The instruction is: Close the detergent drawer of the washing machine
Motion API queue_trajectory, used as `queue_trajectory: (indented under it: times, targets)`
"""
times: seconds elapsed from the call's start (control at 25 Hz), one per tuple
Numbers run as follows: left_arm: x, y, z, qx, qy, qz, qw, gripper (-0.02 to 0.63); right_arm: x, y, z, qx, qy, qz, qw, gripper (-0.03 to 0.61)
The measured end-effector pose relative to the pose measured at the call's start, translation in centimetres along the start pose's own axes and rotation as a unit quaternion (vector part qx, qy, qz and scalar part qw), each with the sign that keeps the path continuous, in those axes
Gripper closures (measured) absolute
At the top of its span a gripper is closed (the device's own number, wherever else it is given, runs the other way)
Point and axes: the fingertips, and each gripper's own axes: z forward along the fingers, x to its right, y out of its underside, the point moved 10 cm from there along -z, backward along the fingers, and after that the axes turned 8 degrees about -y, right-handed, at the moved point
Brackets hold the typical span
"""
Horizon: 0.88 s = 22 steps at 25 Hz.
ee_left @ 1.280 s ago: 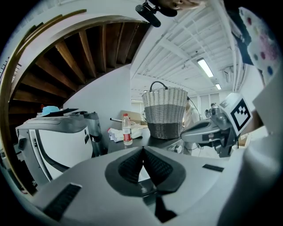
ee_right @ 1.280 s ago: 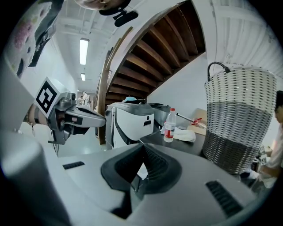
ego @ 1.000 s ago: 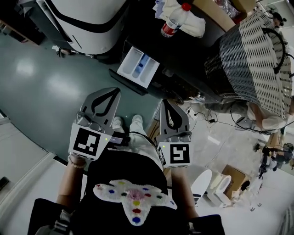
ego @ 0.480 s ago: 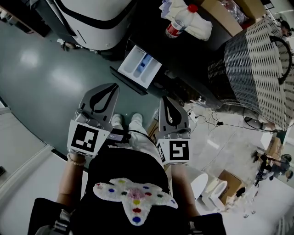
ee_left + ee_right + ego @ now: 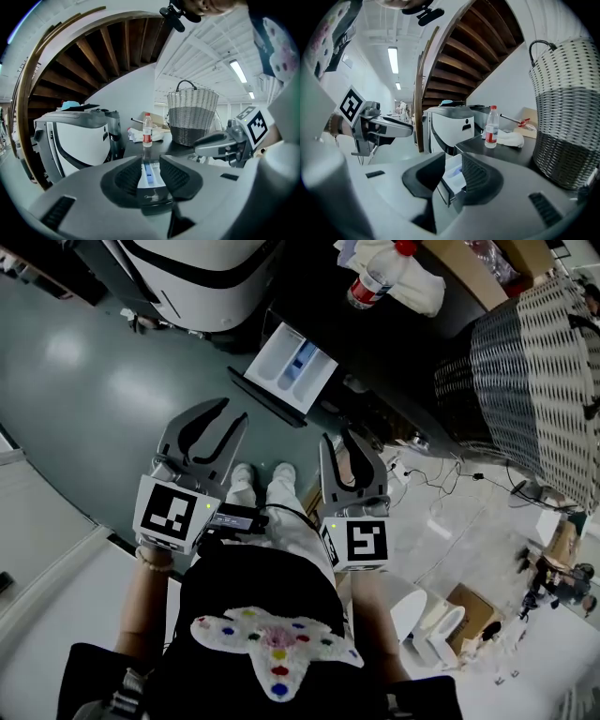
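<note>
Detergent drawer [image 5: 289, 367] sticks out of the dark washing machine [image 5: 394, 343], well ahead of both grippers. Left gripper [image 5: 228, 413] & right gripper [image 5: 342, 439]: jaws have just been opening, now part open, nothing betw. them. Risk: a spread jaw tip dips into a compartment, or an off-centre push skews & jams the drawer. Nothing blocks the way. Water bottle [image 5: 373, 282] & wicker basket [image 5: 534, 371] sit on top, and floor cables [image 5: 450, 488] lie by the right side.
</note>
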Motion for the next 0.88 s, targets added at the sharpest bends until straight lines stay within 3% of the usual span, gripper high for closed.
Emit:
queue_trajectory:
  times: [0.88]
  targets:
    - [-3.5, 7.9, 4.1, -0.056, -0.017, 0.0, 0.9983, 0.452, -1.4, 8.6, 4.0, -0.071, 0.028, 0.043, 0.996, 0.483]
